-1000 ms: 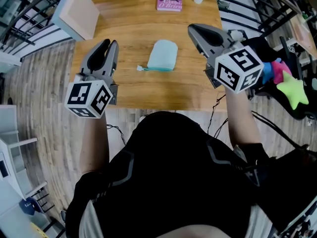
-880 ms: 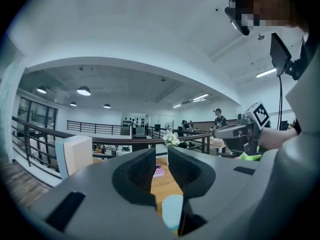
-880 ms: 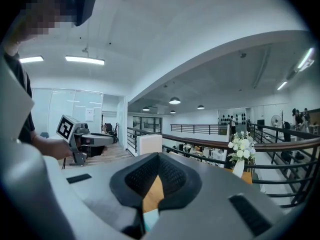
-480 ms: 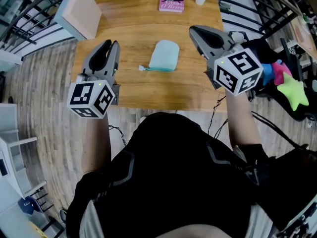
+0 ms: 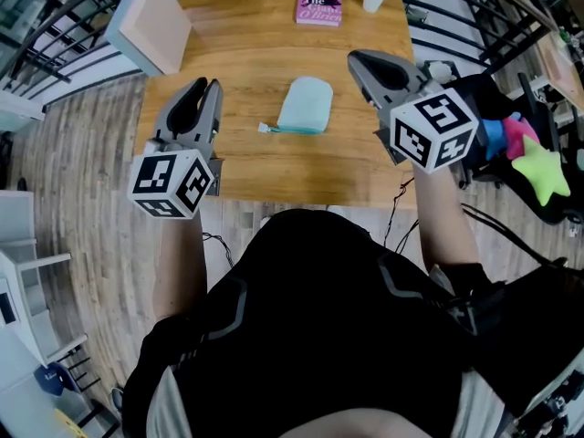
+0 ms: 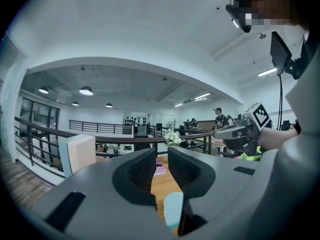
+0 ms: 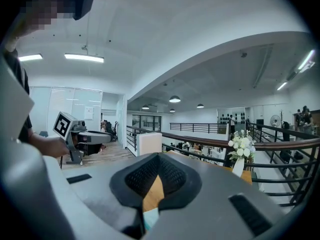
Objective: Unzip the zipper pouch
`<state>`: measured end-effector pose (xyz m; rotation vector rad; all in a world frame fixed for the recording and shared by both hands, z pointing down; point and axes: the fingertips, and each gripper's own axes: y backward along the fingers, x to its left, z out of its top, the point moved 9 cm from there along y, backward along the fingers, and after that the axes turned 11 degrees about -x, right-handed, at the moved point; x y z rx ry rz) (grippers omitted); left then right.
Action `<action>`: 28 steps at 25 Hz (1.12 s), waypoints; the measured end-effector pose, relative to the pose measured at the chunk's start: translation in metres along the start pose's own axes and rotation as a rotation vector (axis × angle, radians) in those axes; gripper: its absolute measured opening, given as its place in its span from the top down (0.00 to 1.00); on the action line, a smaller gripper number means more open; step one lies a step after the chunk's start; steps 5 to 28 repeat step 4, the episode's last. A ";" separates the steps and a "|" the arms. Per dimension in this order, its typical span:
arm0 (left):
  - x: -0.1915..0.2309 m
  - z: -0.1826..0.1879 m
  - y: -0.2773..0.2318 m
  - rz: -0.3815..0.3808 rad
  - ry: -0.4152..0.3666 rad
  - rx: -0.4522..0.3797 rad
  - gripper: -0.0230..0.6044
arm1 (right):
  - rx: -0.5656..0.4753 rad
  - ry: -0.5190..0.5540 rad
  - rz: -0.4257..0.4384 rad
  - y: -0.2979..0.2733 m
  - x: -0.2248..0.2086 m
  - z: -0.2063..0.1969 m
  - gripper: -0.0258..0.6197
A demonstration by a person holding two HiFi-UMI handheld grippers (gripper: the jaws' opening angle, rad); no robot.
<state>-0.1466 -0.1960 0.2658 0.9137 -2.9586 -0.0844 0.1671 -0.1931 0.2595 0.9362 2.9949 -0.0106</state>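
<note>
Probably office mezzanine: black railing [image 7: 208,140], round ceiling lamps [image 7: 174,99].

- The left gripper [image 5: 203,88] is pointing forward, nearly level, its jaws standing slightly apart with nothing between them.
- The right gripper [image 5: 358,58] is pointing forward likewise, its jaws meeting at the tips and gripping nothing.
- The left forearm [image 5: 179,254] and the right forearm [image 5: 440,215] are reaching forward, well apart.

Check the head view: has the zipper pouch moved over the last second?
No. The zipper pouch keeps its place relative to the pink book on the table; only the camera shifted.
</note>
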 end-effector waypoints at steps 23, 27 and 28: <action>0.010 0.003 0.014 0.069 0.002 -0.012 0.82 | 0.007 -0.042 0.024 -0.011 0.006 -0.007 0.95; 0.010 0.003 0.014 0.069 0.002 -0.012 0.82 | 0.007 -0.042 0.024 -0.011 0.006 -0.007 0.95; 0.010 0.003 0.014 0.069 0.002 -0.012 0.82 | 0.007 -0.042 0.024 -0.011 0.006 -0.007 0.95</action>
